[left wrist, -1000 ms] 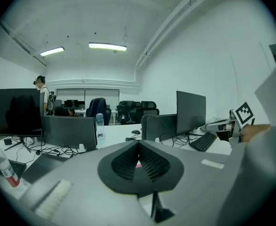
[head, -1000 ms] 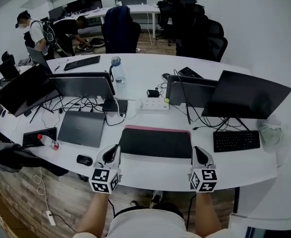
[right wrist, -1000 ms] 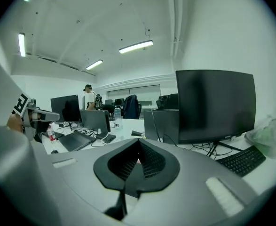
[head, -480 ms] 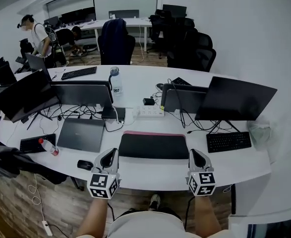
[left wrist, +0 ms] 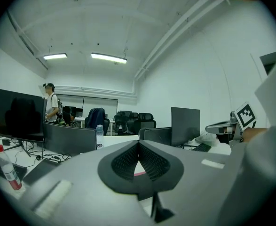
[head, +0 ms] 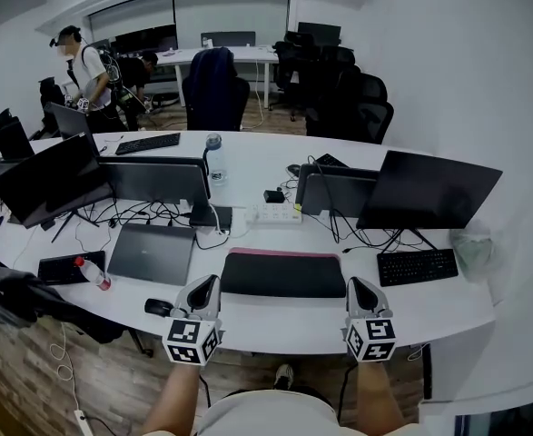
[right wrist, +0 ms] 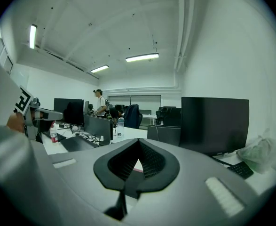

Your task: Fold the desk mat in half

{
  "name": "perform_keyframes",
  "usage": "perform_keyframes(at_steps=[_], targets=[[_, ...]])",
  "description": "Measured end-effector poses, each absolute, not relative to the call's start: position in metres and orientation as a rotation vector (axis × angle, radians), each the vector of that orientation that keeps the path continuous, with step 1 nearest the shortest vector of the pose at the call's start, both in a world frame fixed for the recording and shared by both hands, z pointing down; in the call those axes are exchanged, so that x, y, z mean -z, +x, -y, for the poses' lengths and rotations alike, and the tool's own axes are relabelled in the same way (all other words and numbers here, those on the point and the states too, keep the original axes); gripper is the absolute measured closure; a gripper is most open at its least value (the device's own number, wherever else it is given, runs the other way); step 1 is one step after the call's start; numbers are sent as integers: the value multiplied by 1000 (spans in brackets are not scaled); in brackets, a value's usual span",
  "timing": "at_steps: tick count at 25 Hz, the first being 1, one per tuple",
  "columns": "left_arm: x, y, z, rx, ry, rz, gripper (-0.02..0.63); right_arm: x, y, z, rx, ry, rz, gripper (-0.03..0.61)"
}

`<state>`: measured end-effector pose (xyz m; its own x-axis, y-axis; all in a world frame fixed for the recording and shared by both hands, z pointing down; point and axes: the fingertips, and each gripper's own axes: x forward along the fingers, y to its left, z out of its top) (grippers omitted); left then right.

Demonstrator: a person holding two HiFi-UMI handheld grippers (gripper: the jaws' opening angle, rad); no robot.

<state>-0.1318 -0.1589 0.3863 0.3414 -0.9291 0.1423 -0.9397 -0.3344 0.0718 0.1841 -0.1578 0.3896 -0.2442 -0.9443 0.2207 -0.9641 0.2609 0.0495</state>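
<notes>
The desk mat [head: 282, 275] lies on the white desk [head: 275, 314] in front of me, dark on top with a pink strip along its far edge. In the head view my left gripper [head: 203, 286] hovers just off the mat's near left corner, and my right gripper [head: 360, 286] just off its near right corner. Both are shut with nothing between the jaws. In the left gripper view the left gripper [left wrist: 138, 144] has its tips together, with a sliver of pink mat [left wrist: 140, 173] below them. The right gripper [right wrist: 138, 142] looks the same in its own view.
A closed laptop [head: 152, 252], a mouse [head: 157, 307] and a red-capped bottle [head: 93, 273] lie left of the mat. A keyboard [head: 417, 266] sits to the right. Monitors [head: 428, 191], a power strip [head: 271, 213] and cables stand behind. People [head: 83, 66] stand far back left.
My head view has tilted up and shifted slightly. Both grippers stay shut by the mat's near corners; the mat has not moved.
</notes>
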Motion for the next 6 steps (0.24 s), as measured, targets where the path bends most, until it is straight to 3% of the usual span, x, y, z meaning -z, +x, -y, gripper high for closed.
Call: perform_keyframes(at_steps=[6], targets=[[-388,-137,159,-117,2449,1705,611,-392,177,156,-157,1774,2326,565]])
